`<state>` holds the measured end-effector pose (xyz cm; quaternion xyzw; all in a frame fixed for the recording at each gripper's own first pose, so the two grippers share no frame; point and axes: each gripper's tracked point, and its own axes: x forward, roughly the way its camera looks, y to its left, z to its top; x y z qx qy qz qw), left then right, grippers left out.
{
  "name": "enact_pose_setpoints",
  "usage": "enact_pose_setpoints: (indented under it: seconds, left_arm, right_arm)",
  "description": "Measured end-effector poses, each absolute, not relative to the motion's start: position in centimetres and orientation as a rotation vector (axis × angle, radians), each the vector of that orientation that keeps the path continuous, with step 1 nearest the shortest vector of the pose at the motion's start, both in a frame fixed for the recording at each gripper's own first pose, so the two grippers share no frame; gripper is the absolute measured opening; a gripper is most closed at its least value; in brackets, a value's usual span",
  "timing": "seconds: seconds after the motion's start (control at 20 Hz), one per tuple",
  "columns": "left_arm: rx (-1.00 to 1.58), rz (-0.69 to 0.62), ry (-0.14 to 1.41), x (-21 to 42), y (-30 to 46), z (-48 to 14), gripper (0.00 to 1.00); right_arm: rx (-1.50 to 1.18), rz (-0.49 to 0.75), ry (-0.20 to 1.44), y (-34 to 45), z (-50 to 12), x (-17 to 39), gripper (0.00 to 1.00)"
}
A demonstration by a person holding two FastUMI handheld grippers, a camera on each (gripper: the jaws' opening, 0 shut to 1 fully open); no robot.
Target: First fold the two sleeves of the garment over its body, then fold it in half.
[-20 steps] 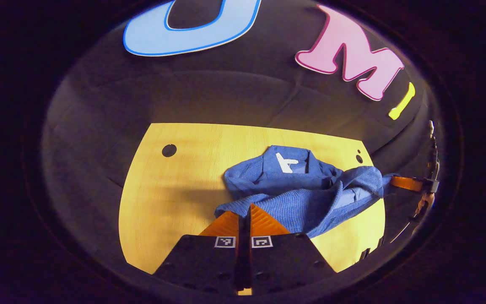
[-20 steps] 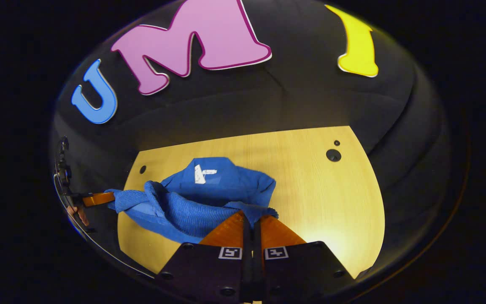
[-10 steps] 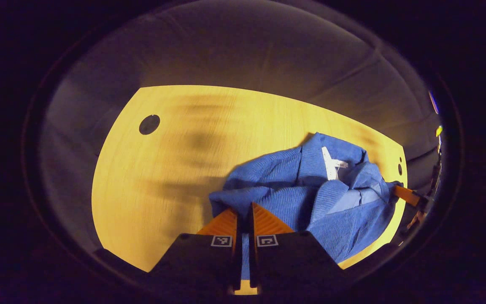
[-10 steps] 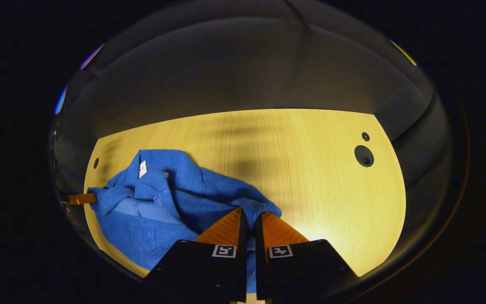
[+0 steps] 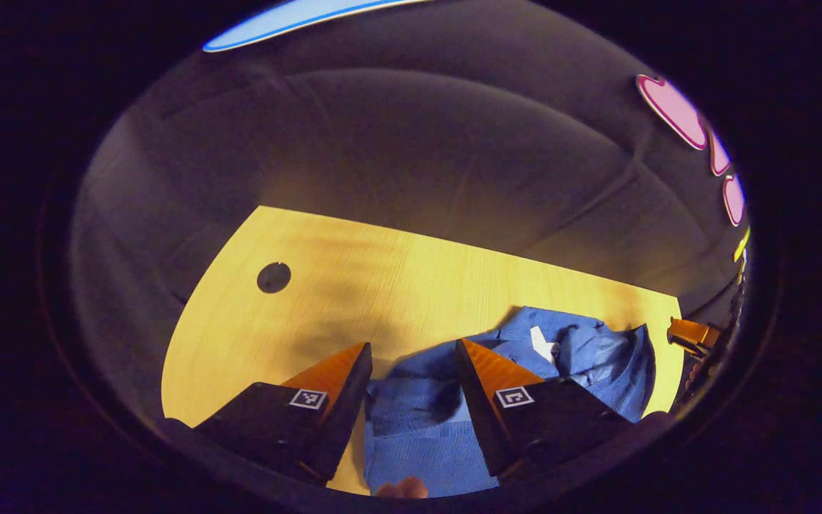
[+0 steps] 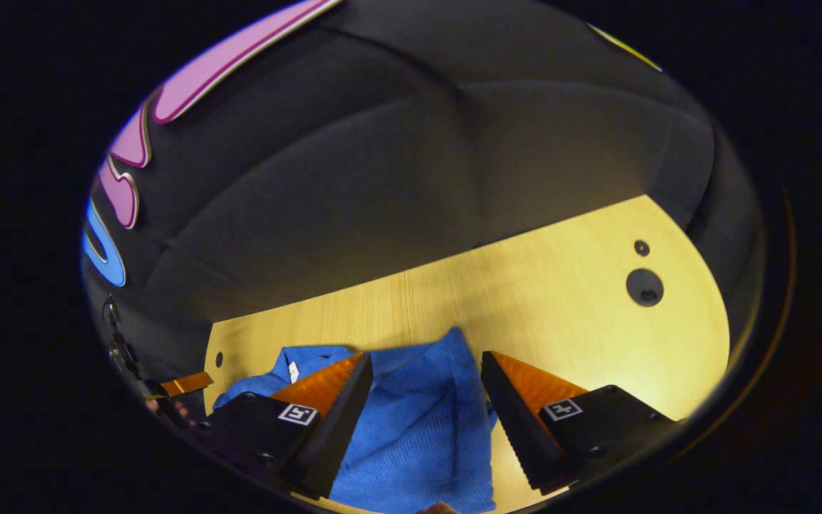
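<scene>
The blue knit garment (image 5: 582,357) lies bunched on the yellow table (image 5: 254,335), its white neck label (image 5: 541,344) facing up. My left gripper (image 5: 412,345) is open just above the garment's near edge, with blue cloth showing in the gap between the fingers and neither finger pressing on it. In the right gripper view the garment (image 6: 418,421) spreads below my right gripper (image 6: 426,355), which is open too and grips nothing. An orange finger of the right gripper (image 5: 689,333) shows at the garment's far right. The left gripper's orange finger (image 6: 186,383) shows at far left.
The table has a round hole (image 5: 273,277) at its left end and two holes (image 6: 644,287) at its right end. Black cloth walls rise close behind the table's far edge. Bare wood (image 6: 561,314) lies to the right of the garment.
Both grippers were shut on the garment's edge and carried it forward over the body. Now both are open and the cloth has dropped onto the table.
</scene>
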<state>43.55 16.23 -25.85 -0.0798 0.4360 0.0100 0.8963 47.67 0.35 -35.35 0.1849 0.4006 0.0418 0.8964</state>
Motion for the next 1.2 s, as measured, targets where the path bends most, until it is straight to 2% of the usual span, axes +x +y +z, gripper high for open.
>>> enact_pose_setpoints:
  seconds: [0.1,0.15,0.2,0.45,0.7,1.1,1.2]
  left_arm:
    - [-0.112,0.000,0.836,44.1,15.8,-23.0,0.69]
    - [-0.074,-0.010,0.802,43.8,15.5,-21.5,0.72]
    - [-0.040,-0.028,0.770,43.8,15.1,-20.3,0.87]
    - [0.029,-0.066,0.573,39.5,12.7,-12.0,0.87]
    - [0.109,-0.050,0.374,30.4,10.3,-5.6,0.87]
    - [0.085,-0.055,0.067,16.6,5.3,1.9,0.84]
    - [0.077,-0.060,0.022,12.4,5.0,3.0,0.86]
  right_arm:
    - [0.347,0.090,0.757,-0.5,-32.9,48.0,0.98]
    - [0.327,0.098,0.730,-0.4,-31.8,47.9,0.98]
    - [0.306,0.111,0.702,-0.4,-30.3,47.3,0.98]
    - [0.123,0.199,0.542,0.1,-22.1,42.9,0.98]
    - [0.096,0.218,0.400,1.0,-14.3,36.3,0.98]
    - [0.073,0.241,0.235,2.2,-7.4,23.9,0.98]
    - [0.060,0.234,0.166,2.6,-5.2,20.0,0.98]
